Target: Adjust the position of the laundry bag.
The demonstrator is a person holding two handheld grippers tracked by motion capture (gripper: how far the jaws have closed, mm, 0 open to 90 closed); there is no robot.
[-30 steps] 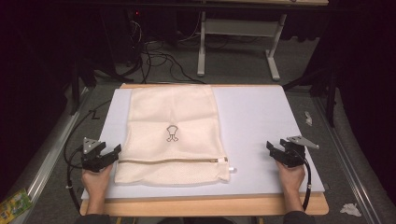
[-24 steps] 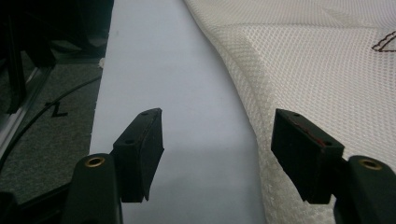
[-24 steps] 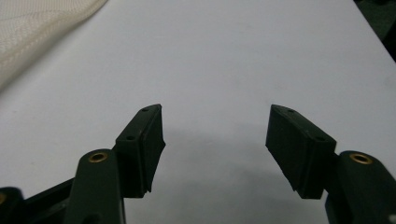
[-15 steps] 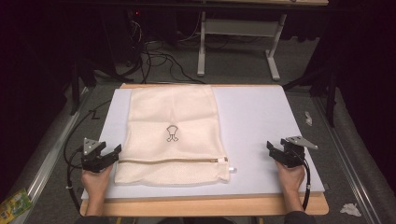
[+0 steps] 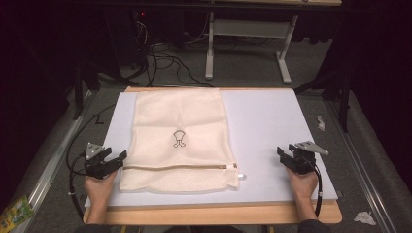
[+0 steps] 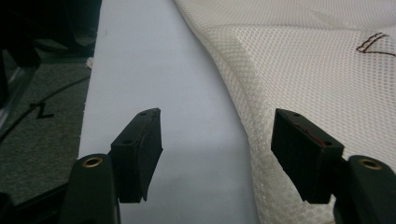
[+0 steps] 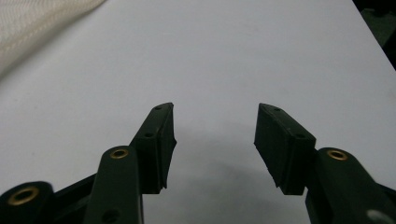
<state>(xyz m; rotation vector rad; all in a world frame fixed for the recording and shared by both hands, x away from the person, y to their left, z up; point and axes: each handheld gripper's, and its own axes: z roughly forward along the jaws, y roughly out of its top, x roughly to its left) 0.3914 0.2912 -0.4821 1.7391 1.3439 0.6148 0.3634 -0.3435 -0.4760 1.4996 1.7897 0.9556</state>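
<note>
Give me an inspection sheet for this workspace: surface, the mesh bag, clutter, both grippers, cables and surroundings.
Surface: white board on a wooden table, flat and bare right of the bag.
Job's things: cream mesh bag lies flat on the board's left half, zipper near the front edge, small dark logo mid-bag.
Clutter: nothing seen on the board; paper scraps and a green packet on the floor.
Grippers: left gripper open, at the bag's left edge, nothing clamped. Right gripper open over bare board, jaws have just been closing, nothing between them.
Cables: one trails from each gripper; more lie on the floor behind.
Surroundings: dark room, grey table frame behind.
</note>
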